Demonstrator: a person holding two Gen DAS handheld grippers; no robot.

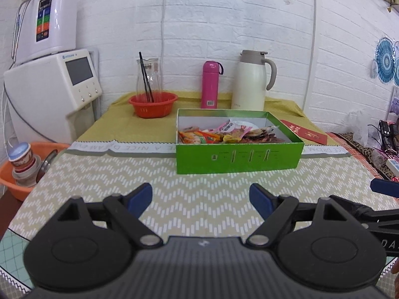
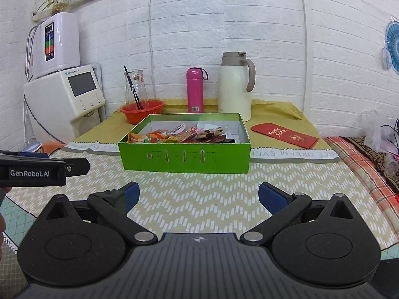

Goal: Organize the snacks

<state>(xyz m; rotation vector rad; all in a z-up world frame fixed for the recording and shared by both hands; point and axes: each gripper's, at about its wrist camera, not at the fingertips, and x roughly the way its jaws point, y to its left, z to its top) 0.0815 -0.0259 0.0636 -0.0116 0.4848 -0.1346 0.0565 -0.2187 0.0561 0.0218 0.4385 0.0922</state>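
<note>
Snacks (image 1: 225, 134) lie heaped in green box (image 1: 239, 158), mid-counter on the zigzag cloth (image 1: 174, 199), lid off. Beyond the box, far side: orange basket (image 1: 152, 104) left, pink bottle (image 1: 210, 84), cream jug (image 1: 250, 81). Red envelope (image 2: 285, 134) right of the box. My left claw (image 1: 200, 199) and right claw (image 2: 198, 196) both gape, empty, near edge, apart from the box.

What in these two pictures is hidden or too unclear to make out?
- Snack packets in the green box: lower layers hidden by the box's front wall, both views.
- Packet print: too small.
- Orange basin: cut by the table edge, left view.
- Glass pitcher base: behind the red basket.
</note>
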